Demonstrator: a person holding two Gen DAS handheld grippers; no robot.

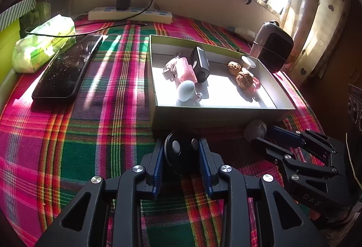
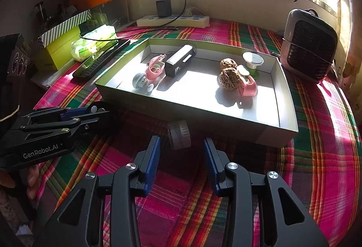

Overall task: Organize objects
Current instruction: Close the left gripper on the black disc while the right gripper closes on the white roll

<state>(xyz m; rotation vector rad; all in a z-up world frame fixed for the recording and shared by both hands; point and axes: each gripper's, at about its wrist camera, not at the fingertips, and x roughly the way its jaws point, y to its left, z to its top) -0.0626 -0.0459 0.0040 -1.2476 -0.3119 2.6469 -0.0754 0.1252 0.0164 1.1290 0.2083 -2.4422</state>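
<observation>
- In the left wrist view we see our left gripper (image 1: 181, 152) at lower centre, its blue-padded jaws set on either side of a round black disc with a white button (image 1: 178, 152); the pads look to be touching it, so we take them as gripping it.
- That disc sits on the pink, green and purple plaid cloth (image 1: 90, 134) covering the worktop, just in front of the near wall of the shallow grey cardboard box (image 1: 215, 114).
- In the right wrist view our right gripper (image 2: 182, 152) shows at lower centre with its jaws open and holding nothing; a small grey ribbed wheel-shaped knob (image 2: 179, 137) lies on the cloth near the tips, close to the box's near wall.
- Inside the box we see two brown wrinkled walnuts (image 2: 228, 77) right of centre, a black rectangular device (image 2: 178, 62) at upper centre, and a pink plastic piece (image 2: 155, 69) beside it.
- A white power strip (image 1: 130, 15) lies at the upper centre of the left view, against the wall.
- A long black glossy slab (image 1: 67, 68) rests at the left of that view.
</observation>
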